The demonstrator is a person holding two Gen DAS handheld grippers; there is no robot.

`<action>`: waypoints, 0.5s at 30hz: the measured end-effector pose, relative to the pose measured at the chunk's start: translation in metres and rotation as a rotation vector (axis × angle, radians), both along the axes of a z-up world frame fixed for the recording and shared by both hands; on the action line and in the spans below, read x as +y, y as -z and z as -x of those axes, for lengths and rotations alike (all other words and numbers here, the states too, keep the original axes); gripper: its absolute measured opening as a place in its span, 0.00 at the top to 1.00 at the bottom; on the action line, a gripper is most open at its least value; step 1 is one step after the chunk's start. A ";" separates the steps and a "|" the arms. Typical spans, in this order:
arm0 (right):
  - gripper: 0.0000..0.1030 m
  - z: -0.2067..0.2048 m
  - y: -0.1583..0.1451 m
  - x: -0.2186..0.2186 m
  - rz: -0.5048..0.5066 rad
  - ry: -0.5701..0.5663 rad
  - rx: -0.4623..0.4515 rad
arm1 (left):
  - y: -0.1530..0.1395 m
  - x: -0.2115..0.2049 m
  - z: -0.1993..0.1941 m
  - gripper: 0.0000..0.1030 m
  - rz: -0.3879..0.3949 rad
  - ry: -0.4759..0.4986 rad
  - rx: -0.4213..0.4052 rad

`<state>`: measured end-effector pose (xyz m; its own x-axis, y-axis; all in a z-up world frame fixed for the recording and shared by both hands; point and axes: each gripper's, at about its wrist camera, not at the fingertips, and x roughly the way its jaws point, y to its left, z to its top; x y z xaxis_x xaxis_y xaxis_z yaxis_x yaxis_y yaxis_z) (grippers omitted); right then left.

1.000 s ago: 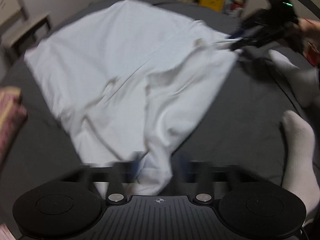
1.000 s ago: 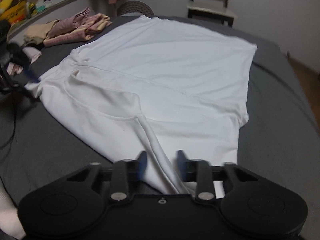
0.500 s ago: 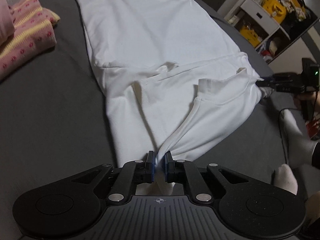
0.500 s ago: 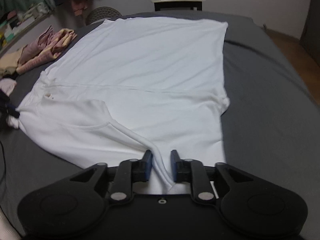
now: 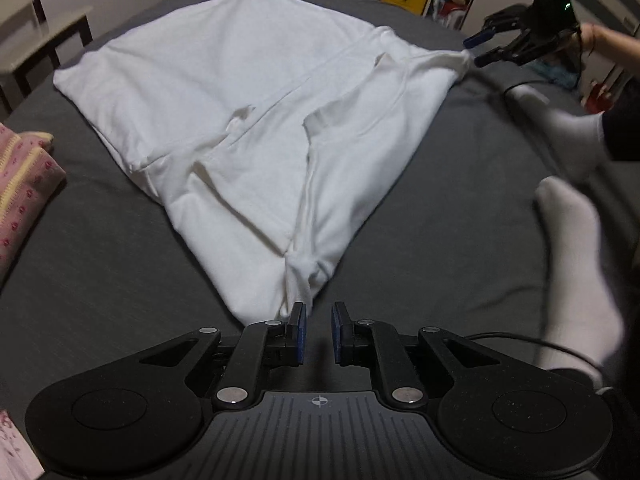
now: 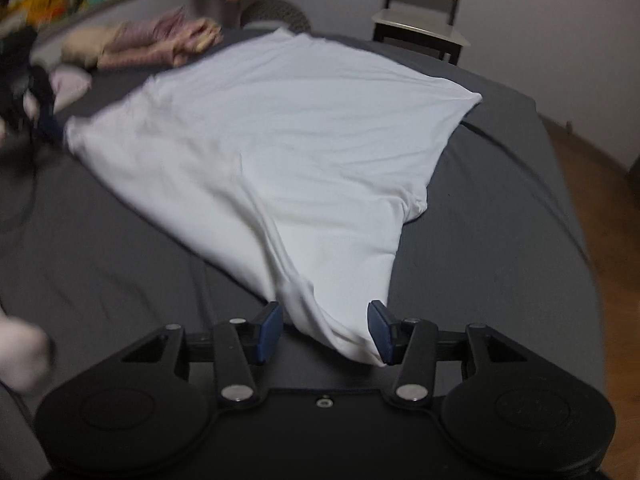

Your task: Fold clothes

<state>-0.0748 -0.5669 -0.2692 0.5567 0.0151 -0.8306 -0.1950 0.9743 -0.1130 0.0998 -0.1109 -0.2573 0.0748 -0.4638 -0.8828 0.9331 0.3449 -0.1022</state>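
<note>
Left wrist view, left to right. Far left of the left gripper (image 5: 319, 330): a pink patterned folded cloth (image 5: 22, 176) on the dark grey bed sheet (image 5: 100, 264), well apart from the fingers. Ahead of the gripper: a white T-shirt (image 5: 248, 120) spread flat on the sheet, with a bunched corner just ahead of the fingertips. Left gripper released: blue pads parted by a moderate gap, dark sheet visible between them, nothing gripped. The left-hand pad (image 5: 299, 334) sits just beside the shirt's near edge; contact cannot be confirmed. Right of the gripper: two feet in white socks (image 5: 576, 264) on the sheet, and a black cable (image 5: 516, 338) running behind the right finger. Far upper right: the right gripper (image 5: 486, 48), held by a hand (image 5: 600, 40), fingers spread, tips just beside the shirt's far corner.

Right wrist view, left to right (motion-blurred). Far left: the left gripper (image 6: 40, 108), a dark blur at the shirt's far corner. Beyond it, a pile of pink and beige clothes (image 6: 152, 40). Centre: the white T-shirt (image 6: 280, 140) draping toward the camera. Right gripper (image 6: 325, 330) wide open; a lobe of fabric lies between the fingers, loose, touching the right-hand pad (image 6: 382, 330), not clamped. Far ahead and to the right: a chair (image 6: 424, 24). Far right: wooden floor (image 6: 600, 184).
</note>
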 end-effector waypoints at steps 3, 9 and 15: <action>0.76 -0.001 0.010 0.013 0.073 -0.075 0.011 | 0.003 -0.001 -0.003 0.89 0.001 -0.025 -0.005; 0.97 -0.013 0.010 -0.020 -0.095 0.048 0.080 | 0.003 0.002 -0.022 1.00 -0.011 -0.077 0.073; 0.96 -0.016 0.023 -0.067 -0.285 0.313 0.107 | 0.006 0.016 -0.052 1.00 -0.019 -0.177 0.113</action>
